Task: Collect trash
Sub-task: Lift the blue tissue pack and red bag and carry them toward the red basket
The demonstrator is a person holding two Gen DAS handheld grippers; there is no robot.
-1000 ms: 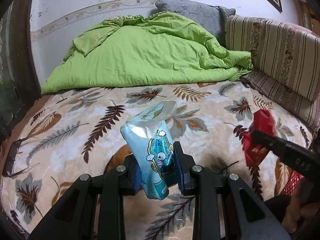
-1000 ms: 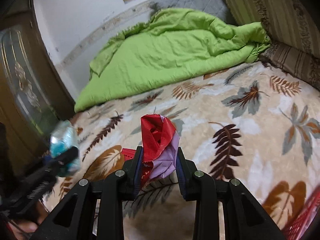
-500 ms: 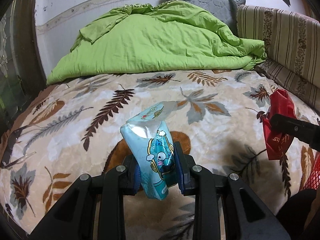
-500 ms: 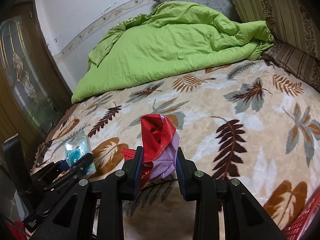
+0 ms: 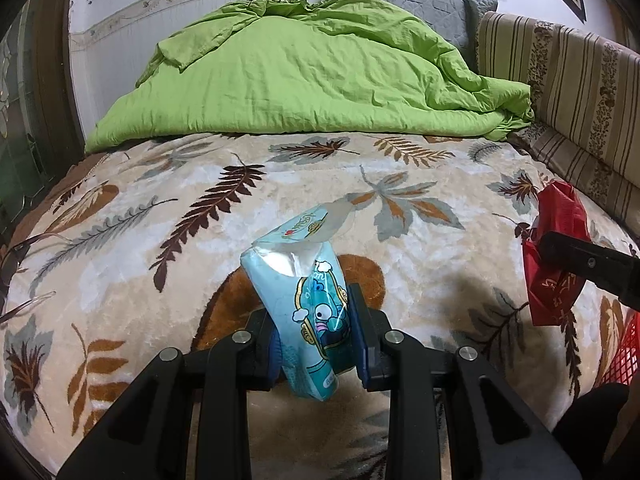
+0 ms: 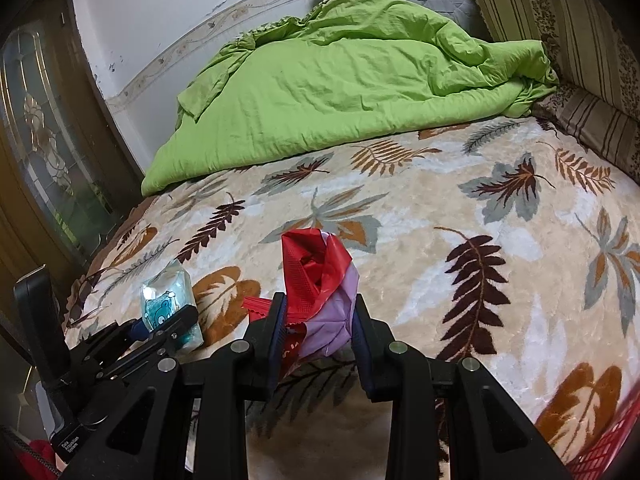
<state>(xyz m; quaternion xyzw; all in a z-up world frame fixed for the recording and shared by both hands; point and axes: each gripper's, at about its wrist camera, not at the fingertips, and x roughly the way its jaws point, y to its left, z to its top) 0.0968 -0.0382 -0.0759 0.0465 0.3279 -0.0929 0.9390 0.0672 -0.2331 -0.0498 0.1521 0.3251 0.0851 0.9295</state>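
My left gripper (image 5: 316,328) is shut on a light blue tissue packet (image 5: 304,292) with a cartoon print, held above the leaf-patterned blanket (image 5: 200,240). The packet also shows at the left of the right wrist view (image 6: 168,300). My right gripper (image 6: 318,328) is shut on a crumpled red and lilac wrapper (image 6: 316,280), held above the bed. That wrapper also shows at the right edge of the left wrist view (image 5: 556,256).
A green duvet (image 5: 312,80) is heaped at the far end of the bed. Striped cushions (image 5: 568,80) line the right side. A red mesh basket (image 6: 604,444) sits at the lower right. A wooden glazed door (image 6: 40,152) stands on the left.
Both grippers have pulled back and lowered a little over the bed, each still holding its piece. The right gripper and red wrapper sit lower and further right in the left view.
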